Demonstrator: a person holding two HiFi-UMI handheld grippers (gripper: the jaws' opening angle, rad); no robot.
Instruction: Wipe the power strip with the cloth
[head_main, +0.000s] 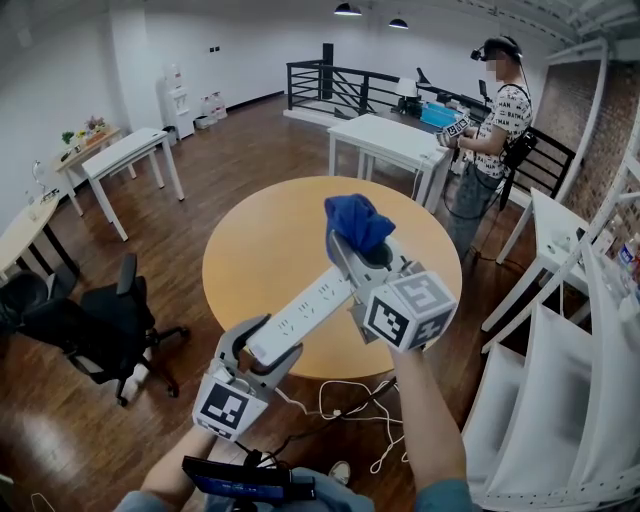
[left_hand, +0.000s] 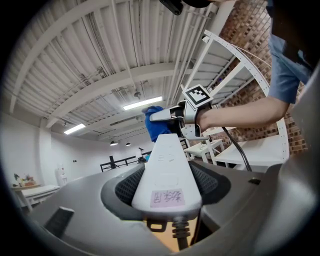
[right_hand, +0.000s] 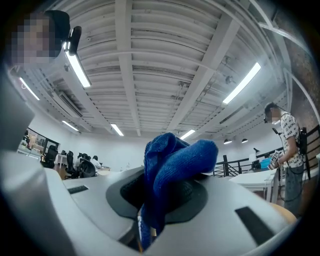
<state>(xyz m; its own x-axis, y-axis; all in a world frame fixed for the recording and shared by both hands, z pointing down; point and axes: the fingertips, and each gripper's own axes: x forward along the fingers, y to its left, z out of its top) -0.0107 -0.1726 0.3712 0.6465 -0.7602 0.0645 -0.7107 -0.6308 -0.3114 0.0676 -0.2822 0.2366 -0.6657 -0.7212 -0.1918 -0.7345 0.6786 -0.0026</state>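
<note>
dark wooden flooring was seen under a round wooden table (head_main: 250, 260), with white desks (head_main: 128, 155) set further back, a black office chair (head_main: 105, 322) to the left, and a person (head_main: 497, 125) stood beside another white desk (head_main: 385, 135) at the far right. white shelving (head_main: 560, 400) was ranged along the right edge.

above the table's near edge, the power strip (head_main: 300, 318) was held clear of the tabletop, slanted from lower left up to upper right. its cord end was clamped between the jaws of the left gripper (head_main: 268, 342); in the left gripper view the strip (left_hand: 167, 170) was seen wedged between the two dark pads, a small pink label on its near end, the jaws of that gripper (left_hand: 167, 190) closed against its sides. its white cable (head_main: 350, 400) was draped down to the floor in loops.

the blue cloth (head_main: 357, 222) was pinched in the right gripper (head_main: 352, 248), bunched up past the jaw tips. in the right gripper view the cloth (right_hand: 172, 165) was squeezed between the closed jaws of that gripper (right_hand: 165, 192) and folded over to the right. the cloth was placed at the strip's far end, as seen from the left gripper view (left_hand: 155, 127); whether it was pressed onto the strip could not be told.
</note>
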